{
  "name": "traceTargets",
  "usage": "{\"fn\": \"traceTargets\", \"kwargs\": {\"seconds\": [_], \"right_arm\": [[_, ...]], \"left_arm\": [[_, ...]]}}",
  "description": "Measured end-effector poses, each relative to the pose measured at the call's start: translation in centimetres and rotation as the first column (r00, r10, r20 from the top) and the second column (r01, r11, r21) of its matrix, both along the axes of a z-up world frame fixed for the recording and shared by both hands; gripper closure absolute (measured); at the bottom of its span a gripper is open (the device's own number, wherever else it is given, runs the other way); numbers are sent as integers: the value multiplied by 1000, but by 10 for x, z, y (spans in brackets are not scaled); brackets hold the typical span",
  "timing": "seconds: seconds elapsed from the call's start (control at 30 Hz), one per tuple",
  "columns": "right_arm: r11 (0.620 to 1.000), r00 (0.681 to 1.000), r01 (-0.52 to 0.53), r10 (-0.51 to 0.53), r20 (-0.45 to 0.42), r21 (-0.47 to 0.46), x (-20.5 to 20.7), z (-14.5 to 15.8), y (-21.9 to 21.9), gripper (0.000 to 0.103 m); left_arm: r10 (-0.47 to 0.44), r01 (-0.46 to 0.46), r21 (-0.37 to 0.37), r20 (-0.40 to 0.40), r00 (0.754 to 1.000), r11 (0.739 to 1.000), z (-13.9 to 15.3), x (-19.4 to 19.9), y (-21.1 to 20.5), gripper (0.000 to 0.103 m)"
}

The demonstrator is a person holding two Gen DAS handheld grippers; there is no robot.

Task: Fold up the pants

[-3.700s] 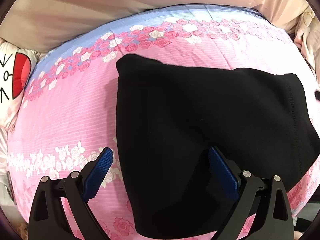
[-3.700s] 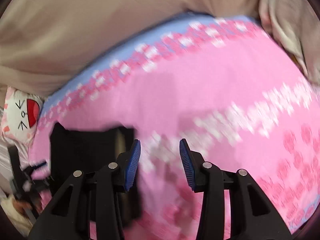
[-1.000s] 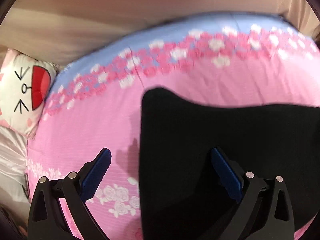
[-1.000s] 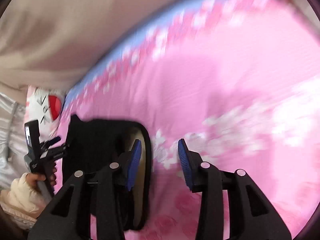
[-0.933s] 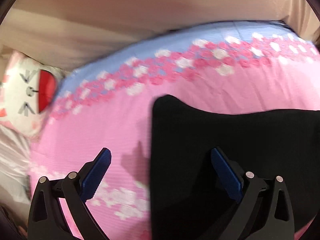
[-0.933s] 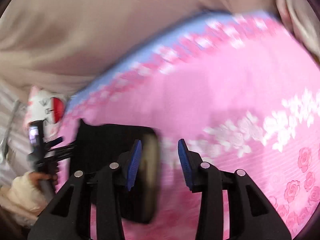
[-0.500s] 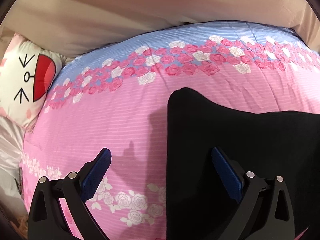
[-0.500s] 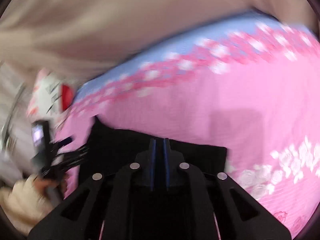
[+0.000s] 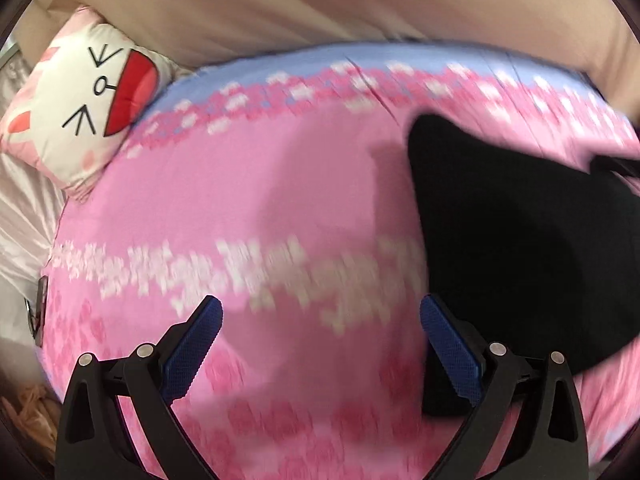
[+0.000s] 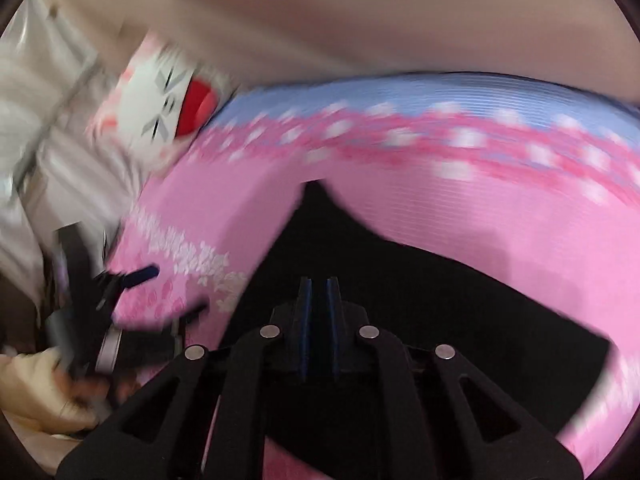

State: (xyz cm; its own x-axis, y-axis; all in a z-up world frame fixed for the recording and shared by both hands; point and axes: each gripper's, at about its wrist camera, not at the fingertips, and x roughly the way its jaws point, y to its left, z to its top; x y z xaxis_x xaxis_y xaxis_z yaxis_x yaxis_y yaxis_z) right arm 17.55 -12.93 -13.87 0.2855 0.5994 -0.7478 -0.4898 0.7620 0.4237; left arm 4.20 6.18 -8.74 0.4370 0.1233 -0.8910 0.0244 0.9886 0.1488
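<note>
Black pants [image 9: 520, 240] lying as a compact folded bundle on pink floral bedspread [image 9: 240, 200], right gripper [image 10: 318, 320] pinched shut on their near edge, left gripper [image 9: 320, 344] spread wide, empty, beside them; folding seemingly near finished.

The pants [image 9: 528, 240] are plain black, folded into a compact, thick bundle lying on the pink floral bed cover [image 9: 224, 184]. In the left wrist view the bundle sits to the right, its far corner raised in a soft peak. In the right wrist view the black cloth [image 10: 420, 280] spreads wide and low; motion blur hides seams and details.
</note>
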Motion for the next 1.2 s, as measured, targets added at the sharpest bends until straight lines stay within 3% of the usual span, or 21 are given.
{"fn": "traceTargets", "kwargs": {"seconds": [0.1,0.2,0.3,0.33,0.4,0.47,0.5,0.57,0.6,0.67,0.73,0.83,0.93,1.03,1.07,1.13,1.2], "right_arm": [[1000,1000,14,-14,-25,-2,28,-18,36,95],[995,998,25,-31,-62,-96,59,-48,57,99],[995,995,97,-97,-4,-21,58,-13,50,93],[996,996,89,-89,15,12,50,-1,51,93],[999,999,37,-37,-4,20,40,-6,60,95],[992,1000,17,-20,-24,-123,52,-41,77,96],[995,999,32,-36,-40,-89,62,-49,74,103],[986,984,162,-164,-69,-44,78,-37,55,103],[977,977,209,-211,-41,-38,79,-24,45,95],[970,970,242,-242,-12,17,61,4,13,96],[971,971,238,-238,15,11,19,17,-16,95],[967,968,248,-250,-29,-48,-50,2,-52,95],[945,944,318,-323,-65,-73,-107,-19,-88,95],[916,917,379,-390,-76,-131,-132,-45,-120,100],[910,907,402,-411,-90,-102,-135,-51,-131,103],[882,874,466,-471,-118,-68,-138,-44,-151,102],[876,873,479,-483,-74,-64,-143,-28,-153,96]], "left_arm": [[-50,51,11,-61,997,999,-21,-20,-15,5],[-56,60,67,-47,997,996,-36,-29,-20,5],[-51,54,44,-59,997,998,-37,-23,-16,5],[-48,50,29,-64,997,998,-37,-21,-13,5],[-50,51,13,-61,997,999,-38,-22,-10,5],[-52,53,8,-58,997,999,-40,-23,-11,5],[-55,56,13,-58,997,998,-39,-22,-12,5],[-74,76,28,-65,995,997,-37,-21,-15,5],[-81,84,32,-70,994,996,-36,-20,-16,5],[-87,89,28,-73,994,996,-37,-20,-15,5],[-86,87,19,-78,993,996,-37,-19,-15,5],[-104,107,27,-86,991,994,-37,-17,-16,5],[-125,130,44,-98,987,991,-37,-15,-19,5],[-145,152,69,-106,984,986,-38,-14,-22,5],[-150,158,72,-109,983,985,-38,-14,-24,5],[-160,170,86,-111,981,982,-39,-14,-27,5],[-170,182,117,-111,979,976,-39,-14,-31,5]]}}
